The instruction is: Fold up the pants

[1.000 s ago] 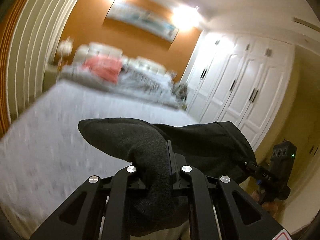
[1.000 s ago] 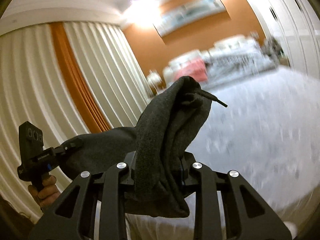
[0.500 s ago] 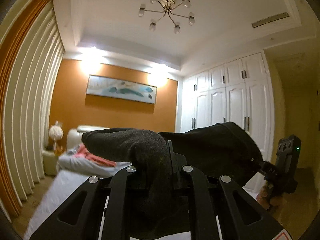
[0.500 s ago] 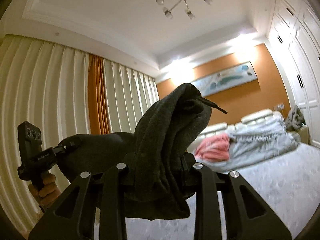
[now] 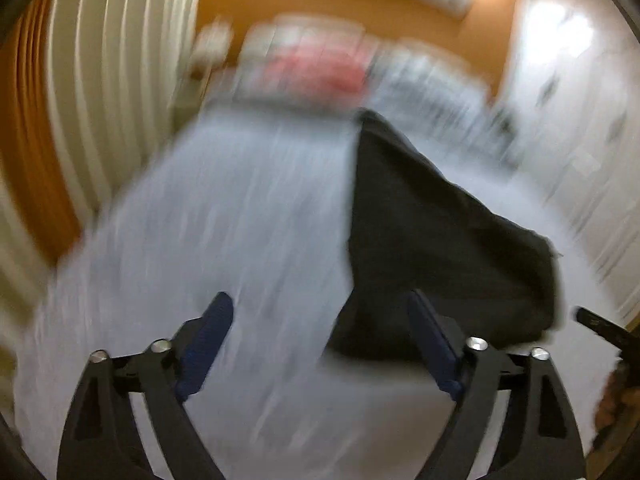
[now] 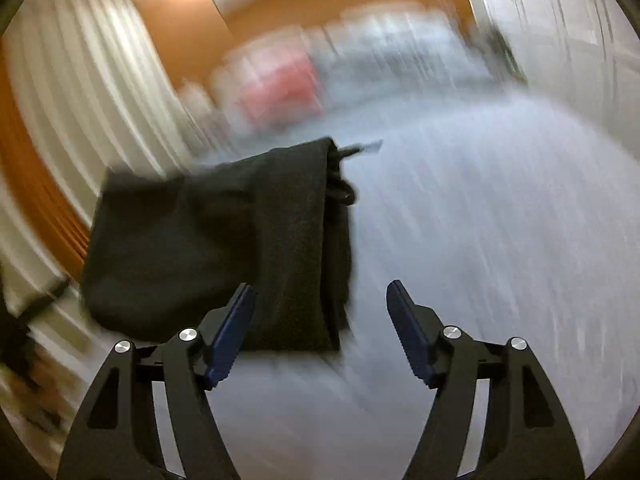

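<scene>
The dark pants (image 5: 436, 248), clamped in both grippers half a second ago, are seen released at centre right above the pale bed (image 5: 240, 208); the left gripper (image 5: 320, 340) and right gripper (image 6: 320, 328) have just been opened, nothing pinched, and folding is judged to follow.

This is a bedroom in a home. The landmark is a large bed (image 5: 224, 216) with a pale grey cover. At the far end of the bed lie white pillows (image 6: 380, 36) and a pink cloth (image 5: 320, 72). Behind that end stands an orange wall (image 5: 248, 4) with a long picture. Cream pleated curtains (image 5: 112, 64) hang left of the bed, and white wardrobe doors (image 5: 568, 120) stand to its right.
</scene>
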Demonstrator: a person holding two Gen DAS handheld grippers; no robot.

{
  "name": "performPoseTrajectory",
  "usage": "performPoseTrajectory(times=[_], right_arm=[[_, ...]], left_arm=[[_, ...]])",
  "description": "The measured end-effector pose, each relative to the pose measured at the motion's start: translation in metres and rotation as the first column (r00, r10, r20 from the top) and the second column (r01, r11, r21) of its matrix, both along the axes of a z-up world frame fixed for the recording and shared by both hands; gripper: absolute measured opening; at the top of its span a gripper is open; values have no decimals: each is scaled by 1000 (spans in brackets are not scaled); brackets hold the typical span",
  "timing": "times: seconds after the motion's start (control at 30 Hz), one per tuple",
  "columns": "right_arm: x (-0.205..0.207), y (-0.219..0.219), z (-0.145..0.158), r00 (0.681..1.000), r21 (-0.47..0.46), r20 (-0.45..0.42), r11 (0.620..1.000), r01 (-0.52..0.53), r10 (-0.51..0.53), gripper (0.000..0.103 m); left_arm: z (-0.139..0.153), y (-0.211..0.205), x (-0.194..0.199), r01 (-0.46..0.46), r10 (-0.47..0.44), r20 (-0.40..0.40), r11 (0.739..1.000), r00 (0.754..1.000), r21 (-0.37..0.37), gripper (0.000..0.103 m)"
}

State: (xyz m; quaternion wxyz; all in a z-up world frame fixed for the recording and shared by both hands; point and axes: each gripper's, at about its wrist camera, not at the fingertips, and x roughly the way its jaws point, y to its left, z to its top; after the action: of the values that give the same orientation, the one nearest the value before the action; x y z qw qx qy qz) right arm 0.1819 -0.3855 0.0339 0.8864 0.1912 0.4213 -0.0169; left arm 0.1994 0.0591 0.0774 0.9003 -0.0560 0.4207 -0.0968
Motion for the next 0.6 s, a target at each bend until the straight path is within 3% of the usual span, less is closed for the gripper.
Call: performPoseTrajectory(times=[0.07,0.13,0.17,0.23,0.3,0.4,0.53,0.57,0.6], right_arm=[[-9,-15,-34,999,32,-41,999,18,-17,62],[-8,-27,-43,999,64,-38,998,23,-21,62],[-3,-28,-41,999,84,-31,996,21,-18,63],[11,-28,-33,1000,140,-6,990,3,-3,80],[33,-21,-33,1000,186,20,983,-14,11,90],[60,-9,-44,1000,185,-14,983,-3,6,93],[92,-2,-87,993,218,-121,975,27,0,93],[96,1,-97,991,237,-132,971,27,5,88],[99,6,-100,991,203,-131,979,21,6,69]], left_arm=[[-47,18,0,-30,23,-96,997,995,-70,74],[-68,29,4,-62,46,-138,992,989,-114,74],[-72,29,7,-68,46,-151,988,987,-141,75],[-72,25,17,-75,44,-160,977,986,-199,77],[-70,19,32,-92,50,-163,960,985,-266,88],[-85,9,63,-126,59,-218,942,974,-312,88],[-131,-4,91,-197,64,-342,908,937,-370,88],[-137,-9,91,-192,67,-335,915,940,-354,86],[-134,-17,87,-158,68,-279,936,958,-315,77]])
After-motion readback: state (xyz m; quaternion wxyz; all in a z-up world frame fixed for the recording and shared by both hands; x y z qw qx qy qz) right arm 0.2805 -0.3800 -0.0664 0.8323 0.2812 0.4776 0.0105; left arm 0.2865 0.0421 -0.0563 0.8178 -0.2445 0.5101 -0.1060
